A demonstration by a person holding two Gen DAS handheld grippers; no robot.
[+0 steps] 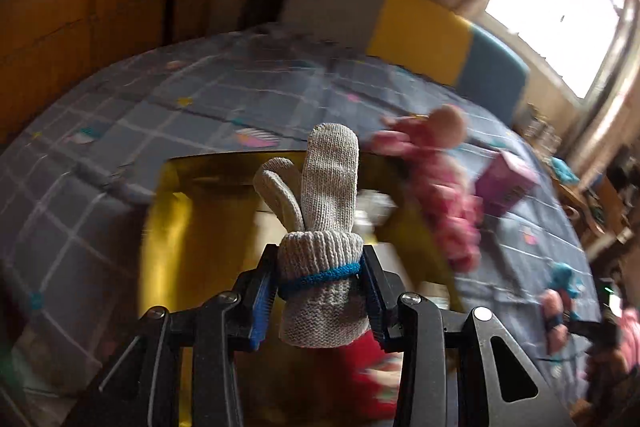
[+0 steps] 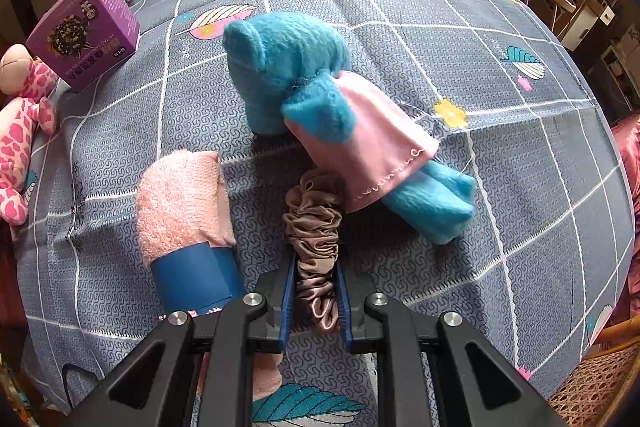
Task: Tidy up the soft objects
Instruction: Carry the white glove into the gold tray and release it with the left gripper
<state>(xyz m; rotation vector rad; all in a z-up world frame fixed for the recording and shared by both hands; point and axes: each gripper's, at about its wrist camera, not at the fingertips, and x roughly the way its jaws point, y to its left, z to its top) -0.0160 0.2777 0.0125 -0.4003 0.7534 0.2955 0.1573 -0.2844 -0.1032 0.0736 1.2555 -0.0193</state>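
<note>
Though blurred behind, grey glove (image 1: 320,227) upright, fingers up, clamped in left gripper (image 1: 320,291).

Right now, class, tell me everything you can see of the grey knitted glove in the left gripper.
The glove is a grey, coarse-knit fabric glove, rolled into a bundle. A blue band circles its ribbed cuff. Two rounded finger ends stick upward, one tall, one shorter and leaning left. The left gripper is shut on it, pads pressing both sides. It is held in the air above a yellow box. Nothing else touches it.
</note>
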